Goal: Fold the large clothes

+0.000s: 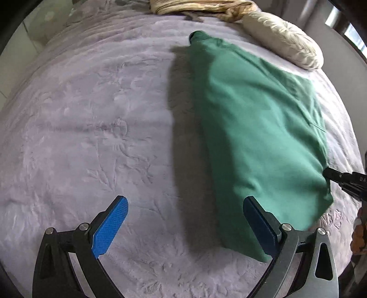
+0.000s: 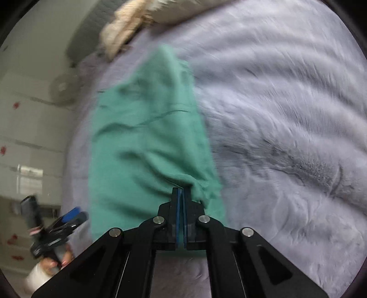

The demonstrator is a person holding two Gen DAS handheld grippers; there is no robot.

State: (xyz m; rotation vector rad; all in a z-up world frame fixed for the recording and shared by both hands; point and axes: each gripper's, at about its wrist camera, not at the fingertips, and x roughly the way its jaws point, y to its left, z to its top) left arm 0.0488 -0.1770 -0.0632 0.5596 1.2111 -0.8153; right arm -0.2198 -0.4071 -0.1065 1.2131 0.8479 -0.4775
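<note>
A green garment point(image 1: 250, 128) lies lengthwise on a lilac plush bedspread point(image 1: 91, 114), its near right edge lifted. My left gripper point(image 1: 185, 204) is open and empty above the bedspread, just left of the garment's near end. My right gripper point(image 1: 325, 172) comes in from the right and is shut on the garment's edge. In the right wrist view the garment point(image 2: 142, 146) hangs blurred from my right gripper point(image 2: 181, 190), whose blue pads are pressed together on the cloth. My left gripper point(image 2: 75, 214) shows at lower left, held in a hand.
A cream pillow point(image 1: 284, 39) and a bunched beige quilt point(image 1: 199, 6) lie at the far end of the bed. A pale tiled floor point(image 2: 27, 128) and a small fan point(image 2: 63, 88) are beside the bed. The bedspread point(image 2: 286, 114) stretches wide on both sides of the garment.
</note>
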